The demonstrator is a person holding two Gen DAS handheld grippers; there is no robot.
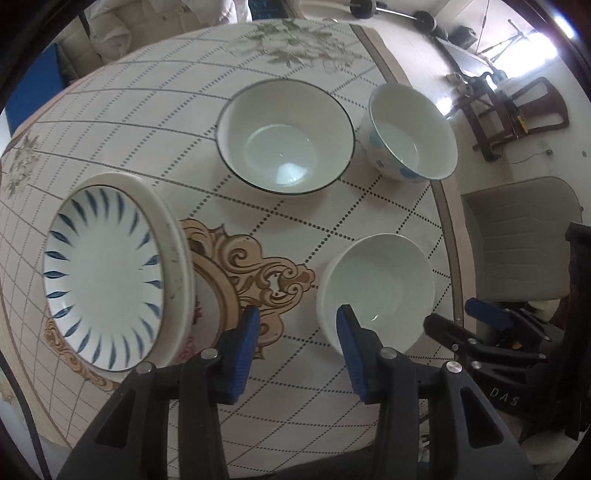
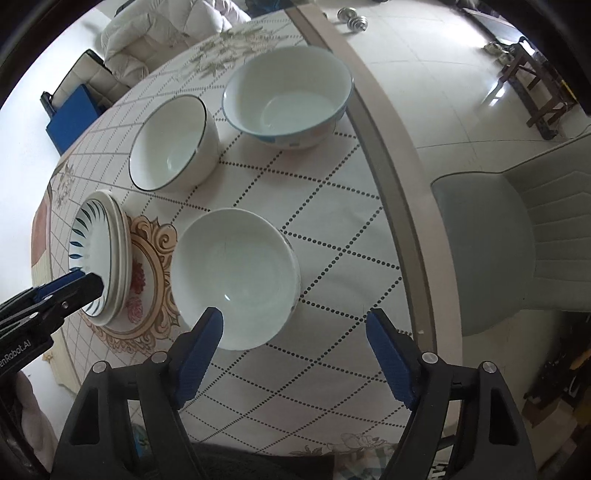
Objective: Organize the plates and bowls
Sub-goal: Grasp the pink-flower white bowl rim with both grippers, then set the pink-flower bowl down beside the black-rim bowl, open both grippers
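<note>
A stack of white plates (image 1: pixel 107 273) (image 2: pixel 92 254), the top one with blue leaf strokes, lies at the left of the round table (image 1: pixel 147 140). A plain white bowl (image 1: pixel 380 284) (image 2: pixel 236 273) stands nearest. Behind it are a dark-rimmed bowl (image 1: pixel 284 136) (image 2: pixel 170 144) and a blue-dotted bowl (image 1: pixel 410 133) (image 2: pixel 288 96). My left gripper (image 1: pixel 298 314) (image 2: pixel 90 284) points down between the plates and the white bowl, open, with only tablecloth between its fingers. My right gripper (image 2: pixel 294 314) (image 1: pixel 458 317) hangs open over the white bowl's near right side, touching nothing that I can see.
The table's rim (image 2: pixel 391 173) curves along the right, close to the bowls. A grey padded chair (image 2: pixel 517 229) (image 1: pixel 517 236) stands just beyond it. A wooden stool (image 1: pixel 517 110) and a dumbbell (image 2: pixel 352 20) are on the tiled floor farther off.
</note>
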